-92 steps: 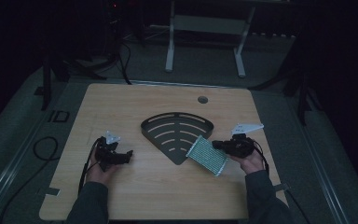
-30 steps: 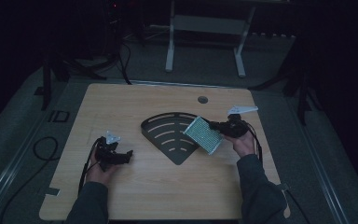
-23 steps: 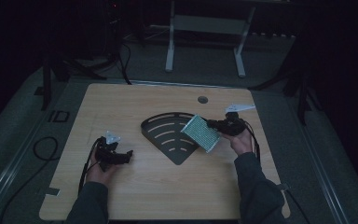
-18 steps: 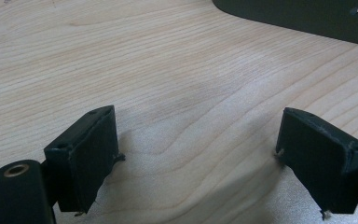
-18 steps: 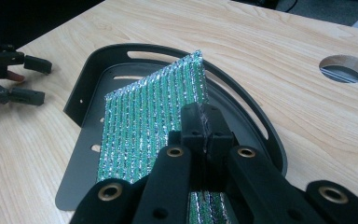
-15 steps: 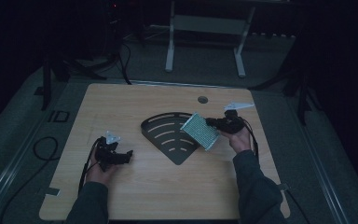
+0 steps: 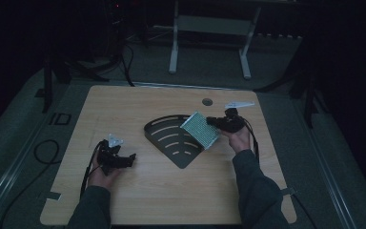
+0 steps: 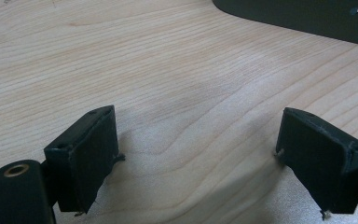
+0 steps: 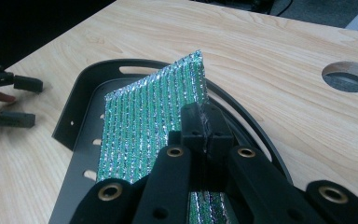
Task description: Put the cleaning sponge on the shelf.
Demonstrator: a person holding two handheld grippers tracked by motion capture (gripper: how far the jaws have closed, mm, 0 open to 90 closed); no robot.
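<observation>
A black fan-shaped slotted tray (image 7: 169, 138) lies in the middle of the wooden table (image 7: 138, 105). My right gripper (image 7: 213, 123) is shut on the edge of a green and silver ribbed pad (image 7: 200, 129), holding it tilted over the tray's right part. In the right gripper view the two jaws pinch the pad (image 9: 144, 121) above the tray (image 9: 74, 123). My left gripper (image 7: 129, 159) rests low at the table's left front, jaws open and pointing toward the tray. The left gripper view shows its fingers (image 8: 86, 154) spread wide over bare wood, the tray's rim (image 8: 307, 18) farther off.
A round cable hole (image 7: 207, 101) sits in the table behind the tray, also seen in the right gripper view as a hole (image 9: 347, 77). Cables trail from both grippers. A white frame (image 7: 209, 28) stands on the floor beyond the table.
My right gripper has carried the pad from the table's right front up and leftward over the tray. The left gripper has stayed in place.
</observation>
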